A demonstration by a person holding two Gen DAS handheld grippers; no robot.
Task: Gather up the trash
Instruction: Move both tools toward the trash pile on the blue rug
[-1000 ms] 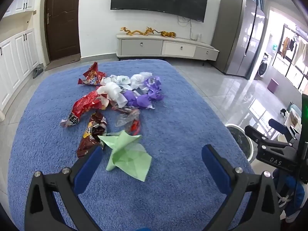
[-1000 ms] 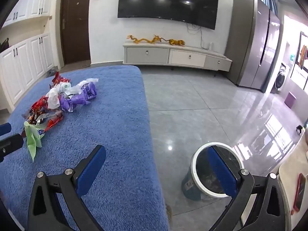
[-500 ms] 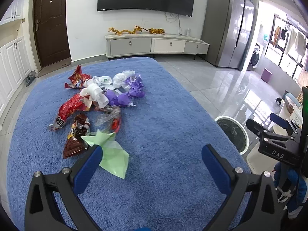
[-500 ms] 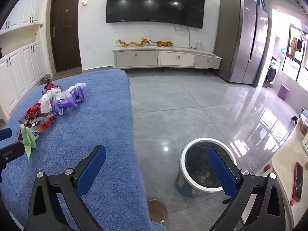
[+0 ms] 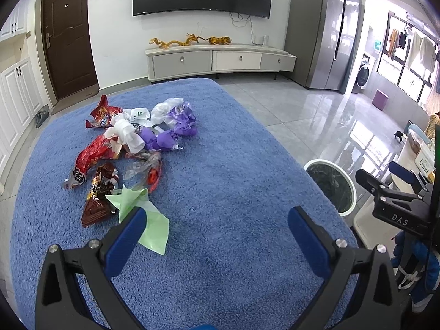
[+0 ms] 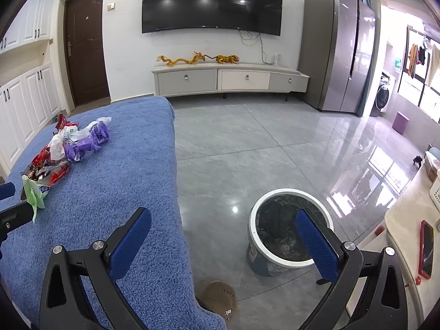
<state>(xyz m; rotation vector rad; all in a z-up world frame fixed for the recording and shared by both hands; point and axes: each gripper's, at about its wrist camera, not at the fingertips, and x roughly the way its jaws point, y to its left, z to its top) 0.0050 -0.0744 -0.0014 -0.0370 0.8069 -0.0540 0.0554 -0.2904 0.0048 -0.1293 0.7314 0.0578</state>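
- The left gripper (image 5: 217, 227) hangs over the blue blanket (image 5: 233, 165), its blue fingers spread wide with nothing between them.
- The trash lies in a loose pile on the blanket's left part: a green paper (image 5: 143, 214) nearest, just beside the left finger (partly hidden behind it), then a dark snack bag (image 5: 99, 195), a red wrapper (image 5: 90, 156), white plastic (image 5: 126, 134) and purple plastic (image 5: 170, 134) farther back.
- The right gripper (image 6: 222, 228) is also spread wide and holds nothing, hanging past the blanket's edge above the tiled floor (image 6: 247, 151).
- A white-rimmed bin (image 6: 286, 236) stands on the floor near the blanket, behind the right finger.
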